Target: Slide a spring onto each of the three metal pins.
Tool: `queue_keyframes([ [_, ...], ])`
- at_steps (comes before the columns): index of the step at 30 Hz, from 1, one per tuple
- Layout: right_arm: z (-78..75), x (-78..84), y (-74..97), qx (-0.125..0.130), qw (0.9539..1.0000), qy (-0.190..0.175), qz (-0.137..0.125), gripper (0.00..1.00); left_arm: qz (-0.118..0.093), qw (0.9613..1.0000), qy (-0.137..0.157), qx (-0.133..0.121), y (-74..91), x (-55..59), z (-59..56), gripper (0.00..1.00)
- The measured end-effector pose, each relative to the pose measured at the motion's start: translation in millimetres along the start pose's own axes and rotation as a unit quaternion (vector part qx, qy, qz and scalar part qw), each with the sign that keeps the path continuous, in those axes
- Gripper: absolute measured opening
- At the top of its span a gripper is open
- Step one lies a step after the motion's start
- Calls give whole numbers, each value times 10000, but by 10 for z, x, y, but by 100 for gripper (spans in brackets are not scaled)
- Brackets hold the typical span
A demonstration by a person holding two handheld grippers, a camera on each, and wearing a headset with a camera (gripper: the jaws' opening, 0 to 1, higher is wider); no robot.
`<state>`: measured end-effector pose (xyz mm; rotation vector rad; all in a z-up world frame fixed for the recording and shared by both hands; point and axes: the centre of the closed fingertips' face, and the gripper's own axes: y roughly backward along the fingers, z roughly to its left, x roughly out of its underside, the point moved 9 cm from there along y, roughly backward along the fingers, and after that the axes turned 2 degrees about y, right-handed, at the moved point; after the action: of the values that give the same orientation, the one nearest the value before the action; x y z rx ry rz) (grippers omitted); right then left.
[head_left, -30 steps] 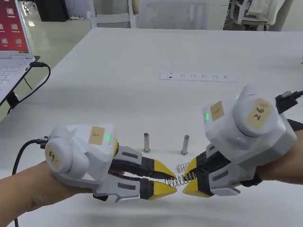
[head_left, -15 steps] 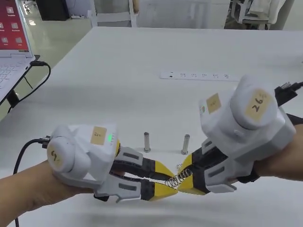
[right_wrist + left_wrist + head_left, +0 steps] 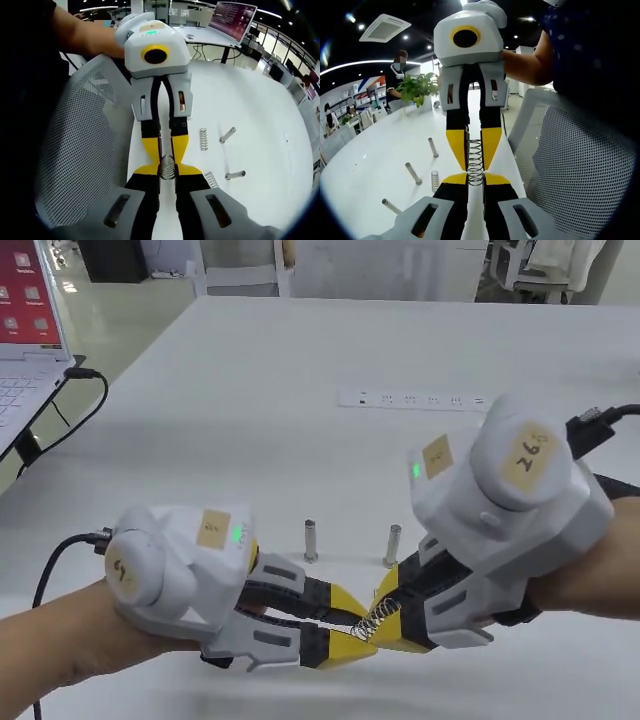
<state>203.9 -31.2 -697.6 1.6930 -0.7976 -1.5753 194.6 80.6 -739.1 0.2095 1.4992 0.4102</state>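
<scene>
Spring (image 3: 372, 618) held by left gripper (image 3: 352, 628) (right gripper (image 3: 392, 615) too)

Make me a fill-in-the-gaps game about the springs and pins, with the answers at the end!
1. The left gripper and right gripper meet tip to tip at one ____.
2. In the left gripper view, ____ metal pins are on the white table.
3. Both grippers' jaw tips are coloured ____.
Missing words: spring, three, yellow.
</scene>
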Motion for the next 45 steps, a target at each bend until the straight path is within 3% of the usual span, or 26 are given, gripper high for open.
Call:
queue_keyframes([
  [10,-1,-10,-8,-16,9999,62,144,8,-6,10000,26,-6,-7,15,0,2],
  [17,-9,-20,-9,-10,9997,87,208,8,-19,9998,201,-26,1,43,10,4],
  [26,-49,-17,38,63,9996,61,257,8,-51,9986,527,-91,42,74,27,16],
  [45,-104,54,114,141,9993,-14,354,8,-89,9957,837,-398,170,87,85,39],
])
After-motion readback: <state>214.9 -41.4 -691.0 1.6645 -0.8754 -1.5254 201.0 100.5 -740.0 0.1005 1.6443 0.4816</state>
